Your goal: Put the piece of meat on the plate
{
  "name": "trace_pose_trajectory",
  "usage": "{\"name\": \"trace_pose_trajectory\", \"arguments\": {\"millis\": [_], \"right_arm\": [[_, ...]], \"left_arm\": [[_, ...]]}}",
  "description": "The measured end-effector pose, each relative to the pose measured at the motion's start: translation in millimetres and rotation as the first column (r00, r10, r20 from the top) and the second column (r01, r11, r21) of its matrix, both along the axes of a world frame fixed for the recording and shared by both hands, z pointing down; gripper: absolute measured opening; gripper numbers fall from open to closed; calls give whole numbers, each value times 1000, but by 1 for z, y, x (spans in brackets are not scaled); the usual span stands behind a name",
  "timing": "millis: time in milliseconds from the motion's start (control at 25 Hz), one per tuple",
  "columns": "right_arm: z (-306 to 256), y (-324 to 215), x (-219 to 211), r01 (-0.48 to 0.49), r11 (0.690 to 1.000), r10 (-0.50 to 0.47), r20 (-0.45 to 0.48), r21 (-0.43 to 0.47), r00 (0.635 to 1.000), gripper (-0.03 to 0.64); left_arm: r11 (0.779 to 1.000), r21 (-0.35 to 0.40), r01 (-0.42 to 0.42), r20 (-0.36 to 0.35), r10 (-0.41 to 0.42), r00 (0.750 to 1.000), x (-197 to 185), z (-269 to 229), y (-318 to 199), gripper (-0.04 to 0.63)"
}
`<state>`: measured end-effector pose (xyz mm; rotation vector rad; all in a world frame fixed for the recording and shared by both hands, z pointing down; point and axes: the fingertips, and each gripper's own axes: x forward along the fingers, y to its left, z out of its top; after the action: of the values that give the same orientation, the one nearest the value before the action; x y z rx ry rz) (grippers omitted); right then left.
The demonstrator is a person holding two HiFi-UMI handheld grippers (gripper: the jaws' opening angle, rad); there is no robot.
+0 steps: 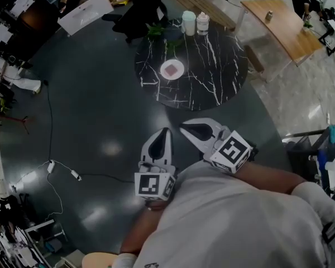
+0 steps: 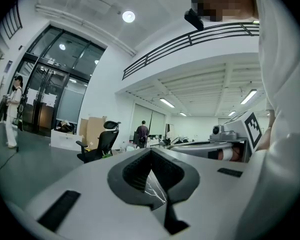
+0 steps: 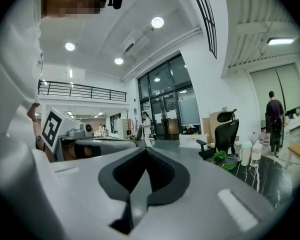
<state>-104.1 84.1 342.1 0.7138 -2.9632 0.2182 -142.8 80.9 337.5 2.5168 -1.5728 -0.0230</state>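
Observation:
A small white plate [image 1: 180,64] sits on the round black marble table [image 1: 212,77], well ahead of me in the head view. A pinkish piece of meat [image 1: 171,70] lies on the plate. Both grippers are held close to the person's chest, over the dark floor and short of the table. My left gripper [image 1: 166,130] points toward the table with its jaws shut and empty, and in its own view the tips [image 2: 151,150] meet. My right gripper [image 1: 182,127] beside it is also shut with nothing in it [image 3: 146,149].
Two bottles [image 1: 188,22] [image 1: 202,23] and a green plant [image 1: 156,31] stand at the table's far edge, with a black office chair [image 1: 145,7] behind. A wooden table [image 1: 279,24] is at the right. A cable [image 1: 67,172] lies on the floor at the left.

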Motion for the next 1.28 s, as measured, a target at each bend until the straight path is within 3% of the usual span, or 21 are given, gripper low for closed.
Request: {"name": "trace_pose_trajectory", "arguments": {"millis": [440, 760, 1280], "right_arm": [[-22, 70, 18, -36, 998, 35, 27, 53, 999, 2], [-22, 88, 35, -56, 997, 55, 23, 53, 998, 2], [-16, 96, 54, -90, 995, 89, 16, 33, 996, 2]], "left_arm": [[999, 39, -21, 24, 20, 1000, 13, -11, 63, 8], [999, 4, -46, -18, 46, 999, 27, -3, 71, 8], [997, -12, -79, -20, 79, 997, 45, 6, 80, 8]]}}
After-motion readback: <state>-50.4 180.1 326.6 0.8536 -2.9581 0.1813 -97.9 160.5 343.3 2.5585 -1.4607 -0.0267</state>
